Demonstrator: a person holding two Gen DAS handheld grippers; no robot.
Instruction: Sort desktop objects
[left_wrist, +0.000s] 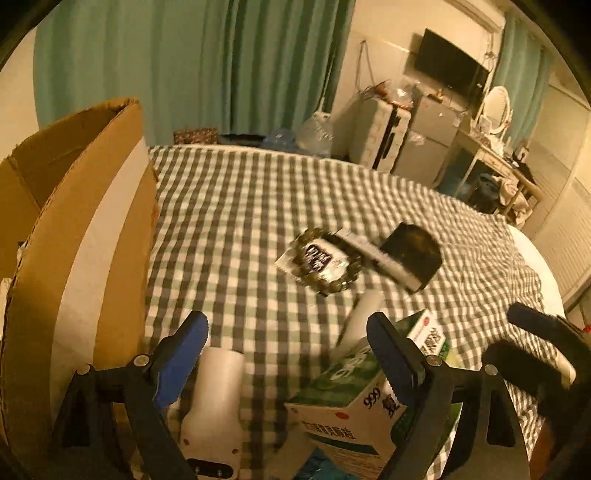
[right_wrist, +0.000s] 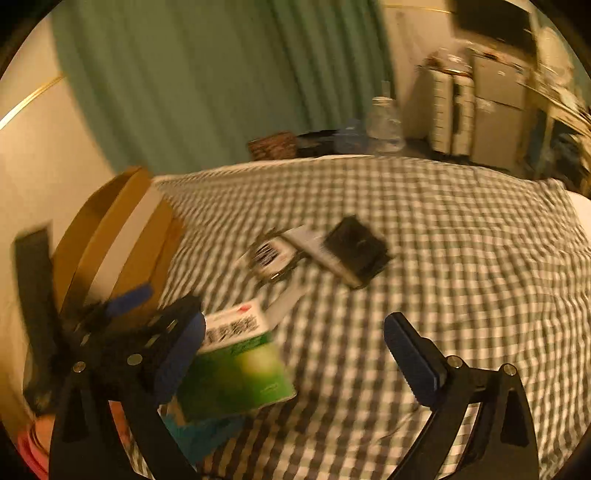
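On the checked bedspread (left_wrist: 240, 206), my left gripper (left_wrist: 288, 354) stands open. A white handheld device (left_wrist: 216, 398) lies by its left finger and a green and white medicine box (left_wrist: 347, 398) by its right finger; neither is pinched. Farther off lie a bead bracelet on a small pack (left_wrist: 317, 258), a black box (left_wrist: 410, 254) and a white tube (left_wrist: 364, 314). My right gripper (right_wrist: 295, 354) is open too, above the cloth. The medicine box (right_wrist: 236, 362) sits against its left finger; the view is blurred. The bracelet pack (right_wrist: 269, 254) and black box (right_wrist: 354, 247) lie beyond.
A tall open cardboard box (left_wrist: 74, 258) stands at the left edge of the bed, close to my left gripper. The right gripper's blue finger (left_wrist: 532, 319) shows at the far right. Curtains, a suitcase and a dressing table stand beyond the bed.
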